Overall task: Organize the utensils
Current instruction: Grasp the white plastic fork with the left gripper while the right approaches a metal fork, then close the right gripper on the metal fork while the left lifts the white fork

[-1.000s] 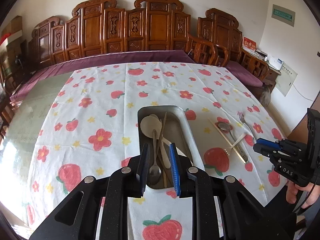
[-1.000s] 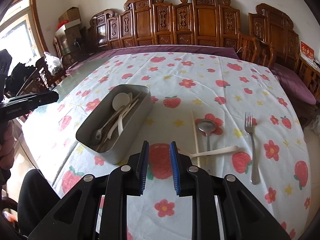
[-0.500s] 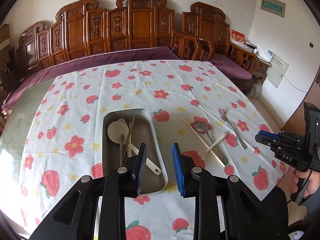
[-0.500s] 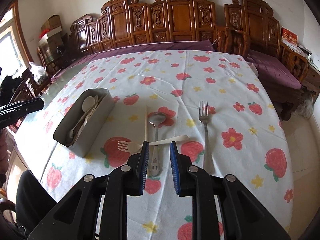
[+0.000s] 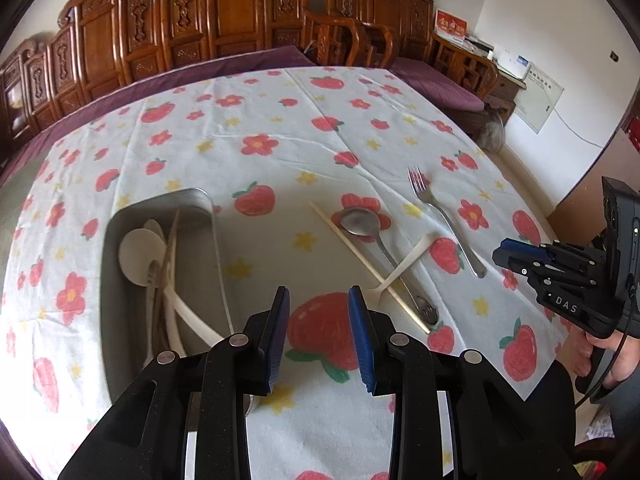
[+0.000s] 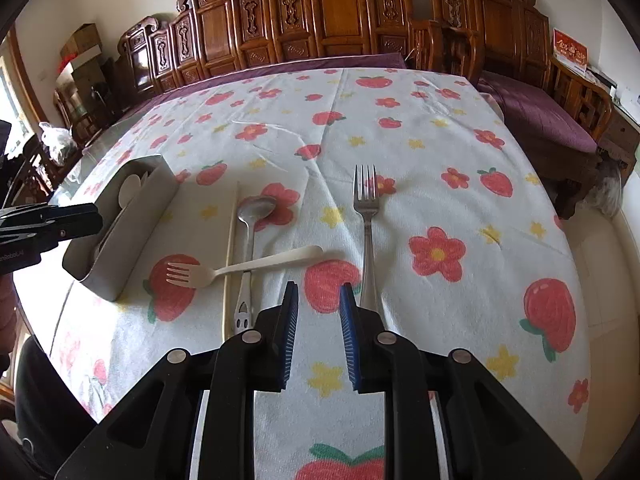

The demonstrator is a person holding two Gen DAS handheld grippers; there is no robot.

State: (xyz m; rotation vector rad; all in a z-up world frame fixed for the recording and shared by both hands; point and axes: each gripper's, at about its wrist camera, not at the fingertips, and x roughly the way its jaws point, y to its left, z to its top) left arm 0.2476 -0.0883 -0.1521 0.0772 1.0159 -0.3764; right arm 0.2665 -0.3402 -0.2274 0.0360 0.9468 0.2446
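A grey metal tray [image 5: 204, 204] [image 6: 132, 220] holds several utensils, among them a white spoon [image 5: 140, 254]. On the strawberry cloth lie a metal fork [image 6: 366, 208] [image 5: 444, 220], a metal spoon [image 6: 250, 224] [image 5: 360, 222], a white plastic fork [image 6: 240, 266] [image 5: 408, 260] across it, and a chopstick [image 6: 231, 240] [image 5: 360, 256]. My left gripper [image 5: 318, 300] is open and empty, just right of the tray. My right gripper [image 6: 319, 296] is open and empty, above the cloth beside the metal fork's handle.
The table's near edge [image 5: 532, 384] runs on the right in the left wrist view. Carved wooden chairs [image 6: 332, 20] line the far side. A purple bench cushion [image 6: 536, 116] stands to the right.
My left gripper moved right, off the tray toward the loose utensils. My right gripper moved right and forward, from near the plastic fork to beside the metal fork. Both stayed open.
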